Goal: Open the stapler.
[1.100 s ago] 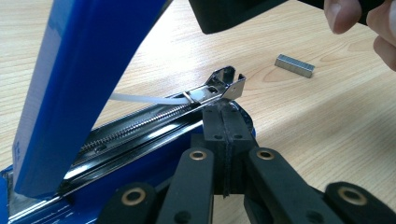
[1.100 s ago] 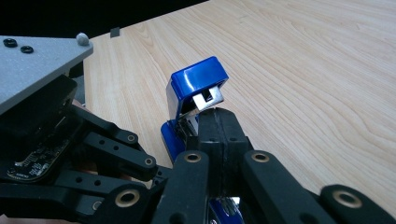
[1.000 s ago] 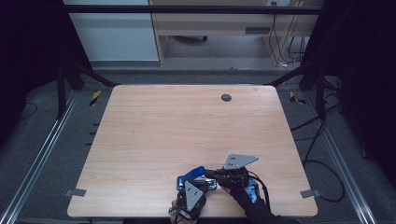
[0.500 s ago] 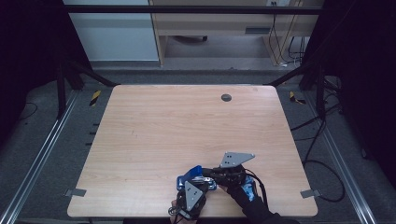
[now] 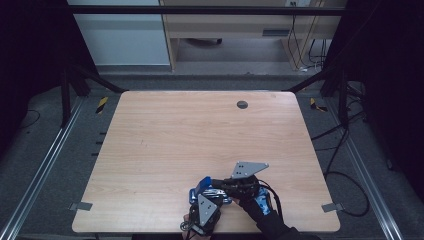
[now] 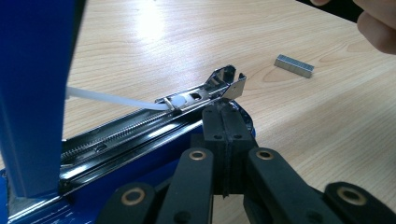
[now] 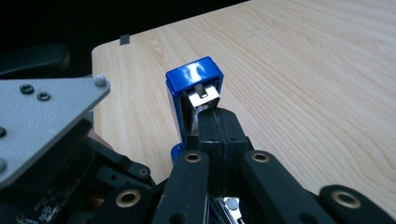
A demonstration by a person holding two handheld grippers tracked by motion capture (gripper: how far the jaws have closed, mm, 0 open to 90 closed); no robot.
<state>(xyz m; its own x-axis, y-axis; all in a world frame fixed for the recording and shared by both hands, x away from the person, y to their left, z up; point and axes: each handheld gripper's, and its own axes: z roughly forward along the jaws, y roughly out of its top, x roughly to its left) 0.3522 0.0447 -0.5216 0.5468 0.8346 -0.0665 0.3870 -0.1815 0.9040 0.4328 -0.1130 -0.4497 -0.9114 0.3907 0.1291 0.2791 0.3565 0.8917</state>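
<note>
1. Little has been moved since the earlier frames; the right gripper (image 5: 220, 183) is seen drawn slightly nearer the table's (image 5: 165, 150) near edge, while the left gripper (image 5: 202, 200) and the blue stapler (image 5: 202, 185) are found where they were.
2. The stapler is placed on the table close to its near edge, a little right of the middle; it is opened up, with its blue lid (image 7: 194, 77) raised and its metal magazine rail (image 6: 140, 123) laid bare along the base.
3. In the left gripper view, the left gripper's (image 6: 224, 121) jaws are seen pressed fully together with nothing between them; their tips are set against the front end of the stapler's base, just under the bright metal nose of the rail; a white plastic strip (image 6: 112, 99) is seen running along the rail toward that nose.
4. In the right gripper view, the right gripper's (image 7: 219, 122) jaws are likewise closed tight on nothing; their tips are held just beside the underside of the raised lid, where the metal insert is exposed; whether they touch it cannot be told.
5. A small grey block of staples (image 6: 293, 65) is laid on the bare wood beyond the stapler's nose, apart from both grippers.
6. A dark round grommet (image 5: 242, 104) is set into the table near its far edge, well apart from the work.
</note>
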